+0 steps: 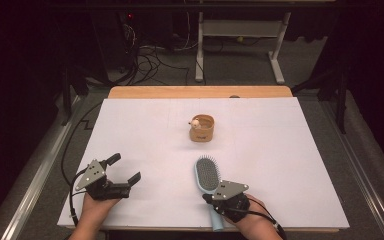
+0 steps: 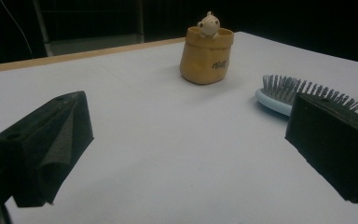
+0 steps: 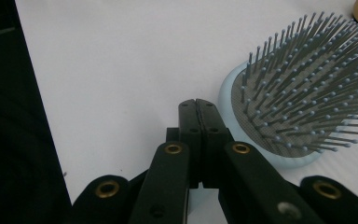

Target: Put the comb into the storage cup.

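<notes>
Two things lie on the white table (image 1: 145, 130): a tan cup (image 1: 202, 129) and, nearer the person from it, a blue hairbrush (image 1: 208, 176). Left gripper (image 1: 125, 170), left of the cup, has its jaws spread wide. Right gripper (image 3: 196, 108) is pressed together above the brush's handle.
</notes>
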`<state>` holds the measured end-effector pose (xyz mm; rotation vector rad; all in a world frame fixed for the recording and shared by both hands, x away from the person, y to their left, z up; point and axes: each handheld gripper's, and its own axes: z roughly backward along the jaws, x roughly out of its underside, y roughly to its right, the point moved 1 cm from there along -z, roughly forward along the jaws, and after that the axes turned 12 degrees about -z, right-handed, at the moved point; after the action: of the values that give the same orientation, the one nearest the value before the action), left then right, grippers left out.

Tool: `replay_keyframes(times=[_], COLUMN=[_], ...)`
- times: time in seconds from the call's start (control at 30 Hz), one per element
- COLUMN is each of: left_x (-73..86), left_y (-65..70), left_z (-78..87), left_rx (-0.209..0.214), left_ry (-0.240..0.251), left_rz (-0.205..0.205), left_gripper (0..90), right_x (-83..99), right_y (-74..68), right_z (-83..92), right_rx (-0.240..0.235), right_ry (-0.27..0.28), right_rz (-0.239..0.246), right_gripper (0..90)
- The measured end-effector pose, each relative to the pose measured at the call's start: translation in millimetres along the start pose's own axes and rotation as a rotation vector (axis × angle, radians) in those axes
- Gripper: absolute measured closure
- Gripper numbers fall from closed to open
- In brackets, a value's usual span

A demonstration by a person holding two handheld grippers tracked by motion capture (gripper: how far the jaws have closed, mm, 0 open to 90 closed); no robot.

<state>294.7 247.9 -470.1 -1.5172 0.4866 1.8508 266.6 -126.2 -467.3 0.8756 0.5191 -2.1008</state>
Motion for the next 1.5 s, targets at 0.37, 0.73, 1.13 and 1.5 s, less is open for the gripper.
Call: replay_keyframes(times=[0.37, 0.73, 1.13, 1.5], left_x=[0.3, 0.0, 0.0, 0.0], left_y=[-0.6, -0.8, -2.2, -2.3], left_z=[-0.2, 0.3, 2.0, 1.7], left_rx=[-0.001, -0.003, -0.008, -0.007], left_ry=[0.000, 0.002, 0.007, 0.006], left_rz=[0.003, 0.005, 0.009, 0.009], left_gripper=[2.0, 2.2, 2.3, 2.4], right_x=[4.5, 7.3, 14.8, 22.7], right_y=[14.8, -6.4, -8.8, 14.0], right_z=[14.2, 11.7, 18.0, 26.6], right_rx=[0.032, -0.028, -0.046, 0.015], right_ry=[0.008, -0.019, -0.071, -0.116], right_rz=[-0.026, 0.012, 0.034, 0.017], right_gripper=[90.0, 90.0, 90.0, 90.0])
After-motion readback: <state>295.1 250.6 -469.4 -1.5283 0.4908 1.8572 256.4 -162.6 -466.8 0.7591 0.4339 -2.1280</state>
